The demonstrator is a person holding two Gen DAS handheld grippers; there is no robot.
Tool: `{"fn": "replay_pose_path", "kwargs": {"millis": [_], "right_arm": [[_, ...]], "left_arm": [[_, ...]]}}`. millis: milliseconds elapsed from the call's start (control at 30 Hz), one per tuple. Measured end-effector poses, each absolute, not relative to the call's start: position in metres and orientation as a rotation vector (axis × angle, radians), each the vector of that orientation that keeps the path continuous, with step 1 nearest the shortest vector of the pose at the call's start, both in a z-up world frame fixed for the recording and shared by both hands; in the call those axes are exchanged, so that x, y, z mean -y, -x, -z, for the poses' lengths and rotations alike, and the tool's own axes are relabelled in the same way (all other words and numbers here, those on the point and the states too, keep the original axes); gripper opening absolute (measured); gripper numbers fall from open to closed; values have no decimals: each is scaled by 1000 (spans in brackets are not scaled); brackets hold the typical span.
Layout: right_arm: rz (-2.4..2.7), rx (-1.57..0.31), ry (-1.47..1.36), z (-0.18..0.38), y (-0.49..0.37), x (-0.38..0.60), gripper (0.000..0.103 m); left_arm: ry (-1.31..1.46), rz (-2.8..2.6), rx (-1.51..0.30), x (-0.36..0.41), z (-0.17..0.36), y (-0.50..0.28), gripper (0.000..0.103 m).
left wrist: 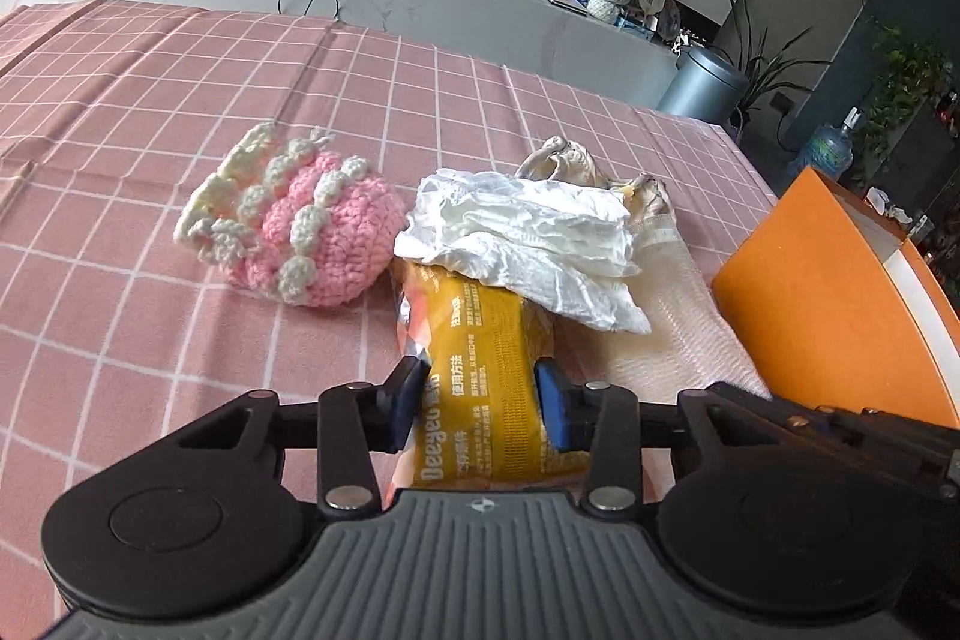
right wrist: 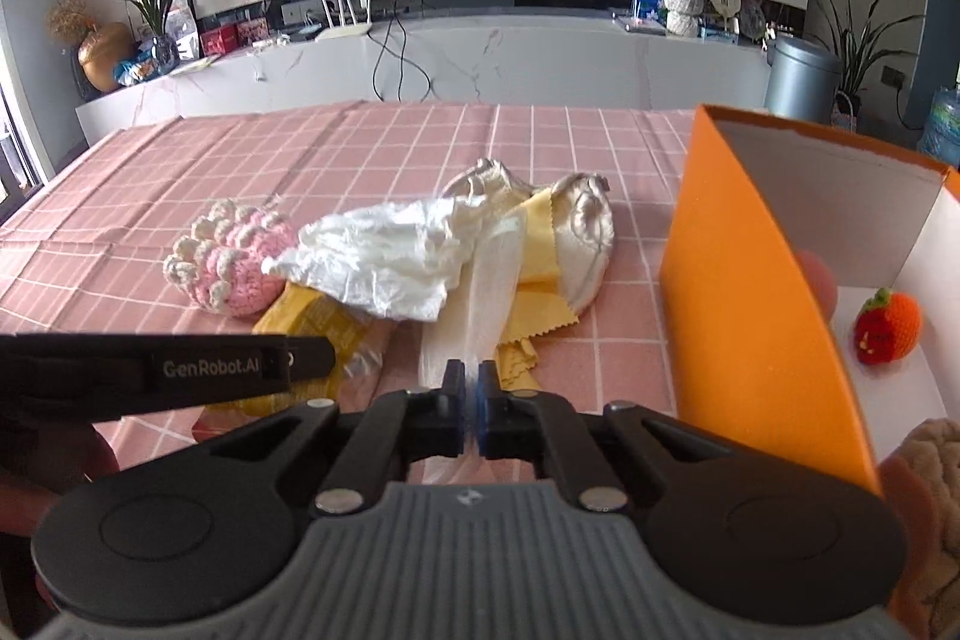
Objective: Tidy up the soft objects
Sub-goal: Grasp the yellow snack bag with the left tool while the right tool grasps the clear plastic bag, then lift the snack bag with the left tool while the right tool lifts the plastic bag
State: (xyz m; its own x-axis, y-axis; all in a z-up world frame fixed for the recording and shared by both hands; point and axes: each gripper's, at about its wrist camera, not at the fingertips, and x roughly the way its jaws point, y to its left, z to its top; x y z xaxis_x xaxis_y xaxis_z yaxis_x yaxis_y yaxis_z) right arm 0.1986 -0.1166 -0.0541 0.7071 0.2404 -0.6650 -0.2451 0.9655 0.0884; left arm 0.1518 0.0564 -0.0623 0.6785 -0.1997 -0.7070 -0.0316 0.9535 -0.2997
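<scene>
On the pink checked tablecloth the soft things lie in a loose heap. At nine o'clock of the heap sits the pink crocheted pouch, untouched. Just right of it, the left gripper has its blue pads pressed on either side of the yellow tissue packet, whose far end is tucked under the crumpled white tissue. To lift it cleanly, draw the packet back toward six o'clock first, so the tissue slides off rather than riding up with it.

Further right, the right gripper has its fingers drawn together on the near end of the sheer white mesh strip; the pinch looks thin, so I would judge it secure only if the fabric sits deep between the pads. The strip runs up over the yellow cloth toward the cream satin pouch at twelve o'clock. At three o'clock stands the orange box, open, a red crocheted strawberry already inside. Lift the strip high before swinging over the wall.
</scene>
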Motion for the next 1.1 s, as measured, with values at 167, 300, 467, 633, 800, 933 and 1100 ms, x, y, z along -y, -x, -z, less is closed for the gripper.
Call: {"fn": "replay_pose_path", "kwargs": {"millis": [167,300,467,633,800,933,1100], "right_arm": [[-279,-696,4,35,-175,122,0],[-297,-697,-24,28,-153,127,0],[-359,-741,-37,38,-119,126,0],[-383,-802,-2,57,-97,121,0],[-354,-828,32,64,-94,125,7],[-346,-792,39,55,-89,126,29],[-402,-784,149,58,-88,114,58]], "left_arm": [[291,87,-802,-58,48,-121,45],[292,91,-805,-62,36,-98,45],[280,87,-823,-68,33,-69,45],[264,70,-849,-69,46,-52,45],[251,50,-848,-67,54,-45,45],[222,45,-848,-62,54,-42,49],[228,43,-835,-62,50,-46,76]]}}
